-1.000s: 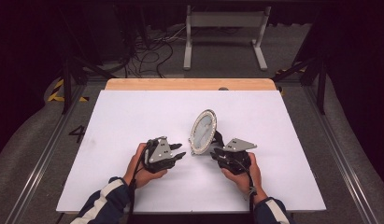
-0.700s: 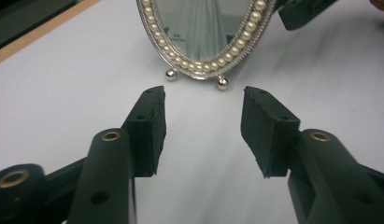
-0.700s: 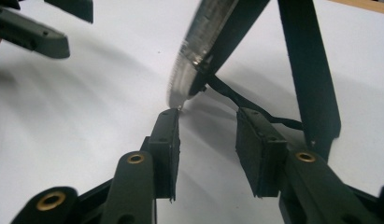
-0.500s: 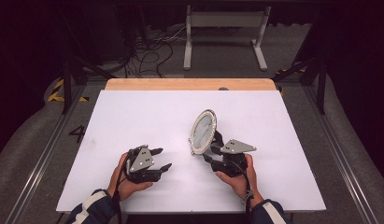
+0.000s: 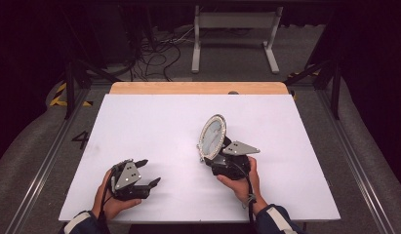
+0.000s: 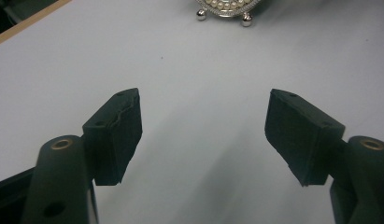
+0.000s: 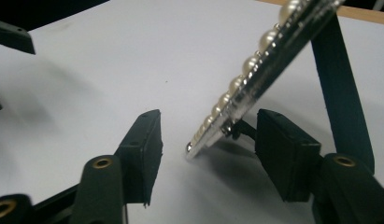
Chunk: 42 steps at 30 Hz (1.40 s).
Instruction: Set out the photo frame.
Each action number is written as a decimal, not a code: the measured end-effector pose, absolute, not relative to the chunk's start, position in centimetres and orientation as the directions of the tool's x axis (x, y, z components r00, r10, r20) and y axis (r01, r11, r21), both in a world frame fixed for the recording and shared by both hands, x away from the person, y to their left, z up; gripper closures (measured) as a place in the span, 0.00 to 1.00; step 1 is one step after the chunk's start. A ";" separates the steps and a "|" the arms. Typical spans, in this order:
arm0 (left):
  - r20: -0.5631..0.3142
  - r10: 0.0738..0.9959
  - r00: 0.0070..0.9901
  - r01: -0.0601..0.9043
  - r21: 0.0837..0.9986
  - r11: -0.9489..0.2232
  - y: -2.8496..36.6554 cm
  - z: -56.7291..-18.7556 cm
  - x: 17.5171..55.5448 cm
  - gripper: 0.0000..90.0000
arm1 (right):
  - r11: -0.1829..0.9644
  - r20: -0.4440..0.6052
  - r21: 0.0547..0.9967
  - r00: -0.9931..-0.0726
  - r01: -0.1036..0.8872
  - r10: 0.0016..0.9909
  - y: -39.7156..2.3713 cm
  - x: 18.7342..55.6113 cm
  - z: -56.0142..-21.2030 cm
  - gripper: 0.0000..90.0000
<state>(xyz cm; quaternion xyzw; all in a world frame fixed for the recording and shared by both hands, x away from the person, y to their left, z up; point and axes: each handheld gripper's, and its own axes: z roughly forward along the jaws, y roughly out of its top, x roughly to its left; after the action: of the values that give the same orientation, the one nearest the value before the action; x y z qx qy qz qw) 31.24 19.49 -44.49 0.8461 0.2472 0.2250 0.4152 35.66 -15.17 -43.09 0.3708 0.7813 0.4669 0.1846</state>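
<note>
An oval silver frame (image 5: 211, 135) rimmed with pearls stands tilted on the white table (image 5: 154, 122), propped on its black back leg (image 7: 340, 88). My right gripper (image 5: 211, 159) is at its base; the jaws have just been opening and now stand open, with the frame's lower edge (image 7: 227, 119) between the pads and neither pressing on it. My left gripper (image 5: 150, 171) is near the front left of the table, well apart from the frame (image 6: 224, 8). Its jaws (image 6: 203, 135) have also just been opening and hold nothing.
A wooden strip (image 5: 198, 87) runs along the table's far edge. Beyond it lie dark floor, loose cables (image 5: 159, 53) and a grey metal stand (image 5: 234, 29). Metal rails (image 5: 42, 165) flank the table on both sides.
The left gripper has moved left and toward the table's front edge, away from the frame, with its jaws spreading. The right gripper's jaws have widened at the frame's base. The frame stays upright.
</note>
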 end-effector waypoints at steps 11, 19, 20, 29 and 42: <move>0.185 0.616 0.765 0.245 0.802 -0.544 19.7 -44.7 31.1 0.28 | 0.239 0.088 0.878 -0.628 0.416 0.773 -14.1 36.7 -43.2 0.47; 0.186 0.599 0.779 0.245 0.790 -0.563 19.0 -45.0 31.3 0.27 | 0.228 0.117 0.871 -0.634 0.435 0.764 -14.8 37.8 -43.4 0.63; 0.182 0.600 0.779 0.250 0.788 -0.563 19.0 -45.1 31.2 0.27 | 0.227 0.125 0.871 -0.643 0.436 0.756 -14.9 37.9 -43.4 0.64; 0.178 0.590 0.788 0.248 0.785 -0.568 18.7 -45.2 31.3 0.27 | 0.252 0.165 0.851 -0.689 0.461 0.706 -15.8 38.6 -43.3 0.68; 0.177 0.591 0.787 0.253 0.781 -0.571 18.5 -45.2 31.4 0.26 | 0.263 0.175 0.843 -0.701 0.469 0.691 -16.6 38.7 -43.3 0.70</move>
<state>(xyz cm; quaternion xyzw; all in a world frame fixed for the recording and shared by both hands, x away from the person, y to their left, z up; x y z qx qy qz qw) 31.43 18.46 -45.23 0.8598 0.2453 0.2149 0.3930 38.65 -16.63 -43.27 0.3691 0.7861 0.4822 0.1152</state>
